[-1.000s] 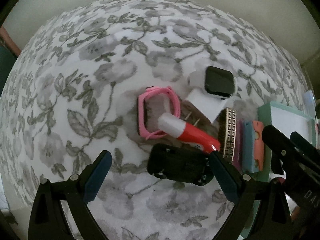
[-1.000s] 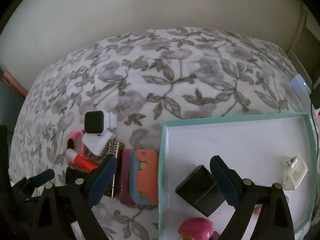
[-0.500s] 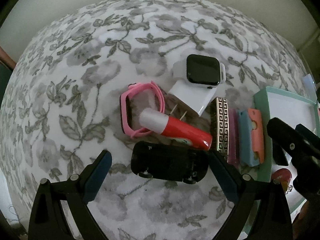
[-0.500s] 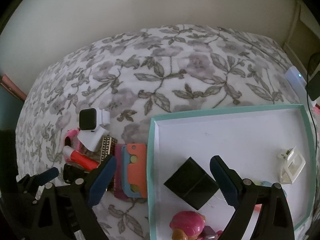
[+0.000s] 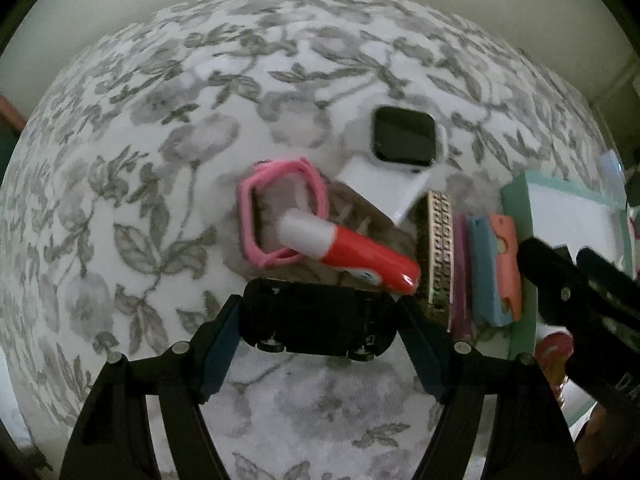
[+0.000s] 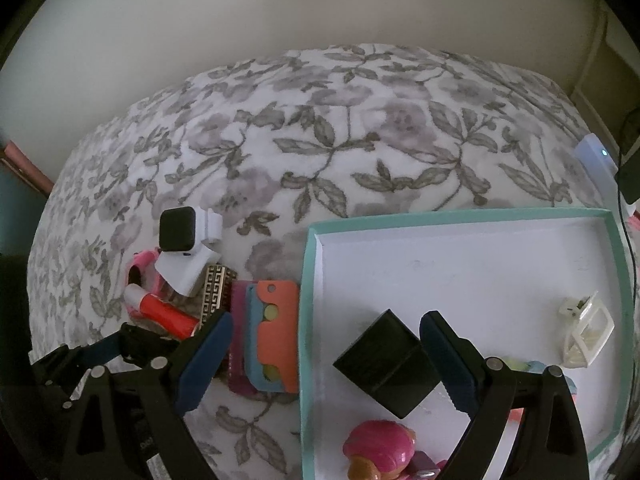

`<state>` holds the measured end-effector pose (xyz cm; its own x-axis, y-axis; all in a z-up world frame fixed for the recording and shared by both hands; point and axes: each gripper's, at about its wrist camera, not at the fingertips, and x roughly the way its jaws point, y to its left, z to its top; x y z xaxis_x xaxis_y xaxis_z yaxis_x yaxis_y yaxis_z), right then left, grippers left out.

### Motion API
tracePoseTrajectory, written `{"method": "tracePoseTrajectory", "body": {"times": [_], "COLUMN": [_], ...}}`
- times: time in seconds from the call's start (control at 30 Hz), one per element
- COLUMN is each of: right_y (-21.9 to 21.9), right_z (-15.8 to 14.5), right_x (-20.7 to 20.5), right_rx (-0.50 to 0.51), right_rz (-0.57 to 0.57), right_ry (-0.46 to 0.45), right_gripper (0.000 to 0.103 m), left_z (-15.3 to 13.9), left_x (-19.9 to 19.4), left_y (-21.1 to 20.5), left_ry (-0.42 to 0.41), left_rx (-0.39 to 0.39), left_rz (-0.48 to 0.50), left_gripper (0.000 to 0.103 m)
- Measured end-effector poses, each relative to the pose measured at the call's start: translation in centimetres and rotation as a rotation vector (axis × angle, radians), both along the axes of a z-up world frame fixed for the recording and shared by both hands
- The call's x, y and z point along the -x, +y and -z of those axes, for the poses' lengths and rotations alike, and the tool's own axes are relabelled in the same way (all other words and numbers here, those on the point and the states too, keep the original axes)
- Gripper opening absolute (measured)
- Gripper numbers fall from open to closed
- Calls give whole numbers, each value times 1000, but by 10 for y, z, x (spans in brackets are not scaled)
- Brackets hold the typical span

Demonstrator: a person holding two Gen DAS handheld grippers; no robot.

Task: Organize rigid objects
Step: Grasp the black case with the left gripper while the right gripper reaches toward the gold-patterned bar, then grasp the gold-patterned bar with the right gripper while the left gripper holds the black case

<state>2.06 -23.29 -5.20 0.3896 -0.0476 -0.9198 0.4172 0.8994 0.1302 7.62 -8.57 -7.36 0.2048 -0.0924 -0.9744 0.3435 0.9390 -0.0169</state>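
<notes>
The left gripper (image 5: pixel 320 312) has come down over the black toy car (image 5: pixel 318 320) on the floral bedspread (image 5: pixel 200 120) and its jaws are closing around it — pickup for the teal tray (image 6: pixel 306 320) is starting. The right gripper (image 6: pixel 326 346) is hanging wide, empty. Pad contact is hard to judge — 2 fingers are hiding the car's ends.

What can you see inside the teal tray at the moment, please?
Inside the teal tray: a black box, a white clip and a pink-haired toy figure. The right gripper covers the near part, so anything there stays hidden.
</notes>
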Motion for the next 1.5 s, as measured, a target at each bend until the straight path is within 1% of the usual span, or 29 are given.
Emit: {"method": "tracePoseTrajectory", "body": {"times": [0.13,0.17,0.2,0.23,0.3,0.33,0.4,0.43,0.47,0.53,0.63,0.67,0.73,0.8,0.87,0.97,1.03,1.07,1.1,1.17,1.33,1.5], "right_y": [7,11,15,19,26,30,37,41,45,48,41,41,43,48,55,63,67,69,70,71,71,82], "right_z": [0,-1,-1,-2,-1,0,1,2,2,2,-1,-3,-5,-3,0,7,12,14,16,20,20,21], "right_x": [-3,-4,-6,-7,-10,-11,-14,-15,-16,-16,-14,-14,-15,-17,-19,-22,-23,-23,-24,-24,-25,-26], "right_rx": [-1,7,21,27,-3,-13,-16,-7,20,38,31,25,5,-21,-31,-41,-49,-49,-43,-28,-27,-21], "right_rz": [-38,-51,-66,-81,-112,-121,-150,-161,-170,-181,-157,-159,-170,-195,-216,-239,-250,-257,-260,-258,-246,-284], "right_ry": [-20,-27,-31,-36,-53,-56,-55,-50,-41,-36,-56,-64,-77,-81,-69,-52,-41,-35,-27,-15,-23,-15], "right_gripper": [96,95,91,89,81,80,73,72,72,71,62,56,56,50,50,39,35,29,25,20,20,19], "left_z": [-6,-6,-7,-7,-7,-7,-7,-7,-6,-6,-11,-11,-13,-12,-10,-7,-7,-6,-7,-7,-2,-1], "left_x": [-10,-13,-15,-16,-19,-20,-22,-23,-24,-23,-22,-22,-21,-23,-23,-22,-19,-19,-18,-18,-21,-22], "left_y": [26,33,39,45,56,61,68,72,77,81,84,85,83,82,83,84,85,85,86,88,85,84], "left_ry": [-14,-15,-16,-16,-18,-17,-14,-11,-9,-4,-2,-2,0,6,14,22,25,27,28,32,38,43], "left_rx": [13,17,21,22,24,28,35,40,44,57,69,72,78,83,86,90,95,97,99,102,100,97], "left_rz": [-101,-123,-148,-167,-204,-219,-234,-241,-244,-252,-250,-249,-248,-248,-254,-260,-260,-259,-258,-256,-253,-255], "left_gripper": [77,77,77,77,77,77,77,77,77,77,77,77,77,77,77,77,77,77,77,77,77,77]}}
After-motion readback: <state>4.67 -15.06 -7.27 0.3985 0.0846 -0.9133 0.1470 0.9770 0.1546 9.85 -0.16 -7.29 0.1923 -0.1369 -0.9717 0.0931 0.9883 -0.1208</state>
